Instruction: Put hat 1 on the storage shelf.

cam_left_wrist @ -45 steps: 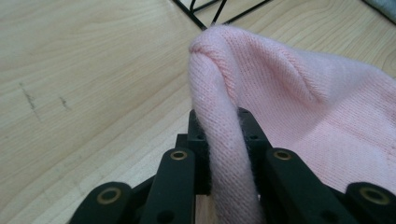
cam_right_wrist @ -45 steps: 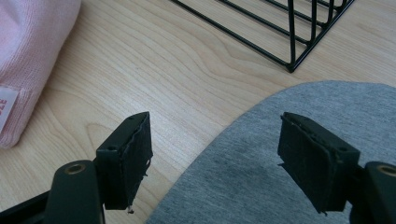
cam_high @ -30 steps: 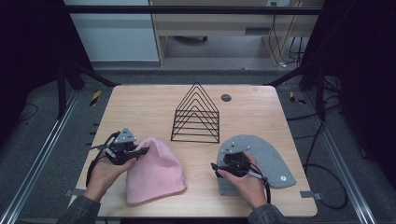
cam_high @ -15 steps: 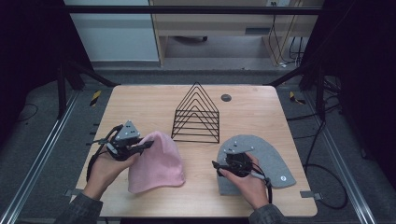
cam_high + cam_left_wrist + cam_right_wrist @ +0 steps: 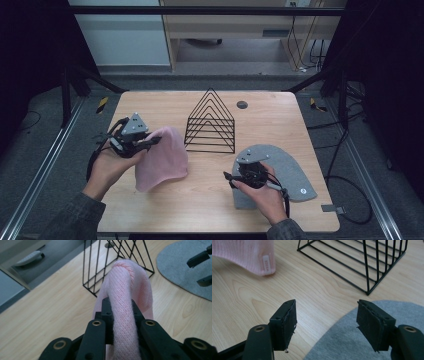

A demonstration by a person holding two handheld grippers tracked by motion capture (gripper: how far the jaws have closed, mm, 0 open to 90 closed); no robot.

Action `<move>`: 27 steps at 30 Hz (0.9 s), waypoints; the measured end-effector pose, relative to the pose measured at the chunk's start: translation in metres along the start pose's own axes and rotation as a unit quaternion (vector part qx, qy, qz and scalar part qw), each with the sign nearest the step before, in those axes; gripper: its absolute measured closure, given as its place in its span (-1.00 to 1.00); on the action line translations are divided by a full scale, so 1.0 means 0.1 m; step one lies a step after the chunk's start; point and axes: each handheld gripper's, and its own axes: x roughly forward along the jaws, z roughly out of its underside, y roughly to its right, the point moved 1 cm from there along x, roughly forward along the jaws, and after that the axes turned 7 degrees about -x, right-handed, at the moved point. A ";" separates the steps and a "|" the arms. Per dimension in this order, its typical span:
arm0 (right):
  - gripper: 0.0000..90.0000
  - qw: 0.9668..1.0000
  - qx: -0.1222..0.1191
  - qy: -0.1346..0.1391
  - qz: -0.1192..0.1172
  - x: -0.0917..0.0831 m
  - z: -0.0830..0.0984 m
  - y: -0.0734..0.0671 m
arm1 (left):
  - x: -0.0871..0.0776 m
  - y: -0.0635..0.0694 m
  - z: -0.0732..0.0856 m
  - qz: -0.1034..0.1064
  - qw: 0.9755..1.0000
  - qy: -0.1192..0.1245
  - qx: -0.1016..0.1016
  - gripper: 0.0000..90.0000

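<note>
A pink knitted beanie (image 5: 162, 157) hangs lifted at its left edge, the rest drooping onto the table (image 5: 210, 215). My left gripper (image 5: 150, 142) is shut on the beanie's (image 5: 125, 305) knit fold, which runs up between its jaws. A grey felt hat (image 5: 285, 170) lies flat at the front right. My right gripper (image 5: 230, 176) hovers open over the grey hat's (image 5: 362, 345) left edge, nothing between its pads (image 5: 289, 322). The pink beanie's label corner (image 5: 265, 263) lies ahead of it to the left.
A black wire triangular rack (image 5: 211, 122) stands in the middle of the table, close behind the beanie. A small dark round disc (image 5: 242, 104) sits at the back. Cables trail from both grippers toward the person's hands.
The left gripper has lifted and pulled the pink beanie's left edge up and toward the rack, bunching the beanie. The right gripper has stayed over the grey hat.
</note>
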 end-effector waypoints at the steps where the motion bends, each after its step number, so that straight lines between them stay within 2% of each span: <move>1: -0.24 1.000 0.000 0.000 0.000 0.00 0.00 0.00 | -0.02 -0.02 -0.03 0.001 1.000 0.004 -0.002 0.78; 4: -0.26 1.000 -0.017 0.007 -0.014 -0.01 -0.19 -0.09 | -0.12 -0.07 -0.15 -0.009 1.000 0.010 0.008 0.78; 9: -0.30 0.998 -0.055 0.008 -0.034 -0.02 -0.48 -0.24 | -0.24 -0.14 -0.30 -0.005 1.000 0.031 -0.004 0.78; 11: -0.31 0.997 -0.061 0.010 -0.035 -0.02 -0.54 -0.26 | -0.26 -0.15 -0.33 -0.006 0.999 0.032 0.001 0.78; 12: -0.34 0.997 -0.070 0.013 -0.038 -0.04 -0.66 -0.30 | -0.29 -0.16 -0.37 -0.007 0.999 0.033 0.004 0.78; 13: -0.34 0.997 -0.070 0.013 -0.038 -0.04 -0.66 -0.30 | -0.29 -0.16 -0.37 -0.007 0.999 0.033 0.004 0.78; 14: -0.37 0.996 -0.079 0.017 -0.042 -0.06 -0.78 -0.33 | -0.31 -0.18 -0.42 -0.003 0.999 0.036 0.003 0.78; 18: -0.38 0.995 -0.088 0.020 -0.051 -0.06 -0.94 -0.37 | -0.34 -0.19 -0.50 0.001 0.999 0.039 0.006 0.78; 20: -0.39 0.993 -0.099 0.018 -0.057 -0.04 -1.07 -0.39 | -0.36 -0.22 -0.58 0.002 0.999 0.039 0.016 0.78; 27: -0.30 0.991 -0.113 0.003 -0.068 0.01 -1.26 -0.40 | -0.40 -0.28 -0.72 0.003 0.999 0.042 0.019 0.78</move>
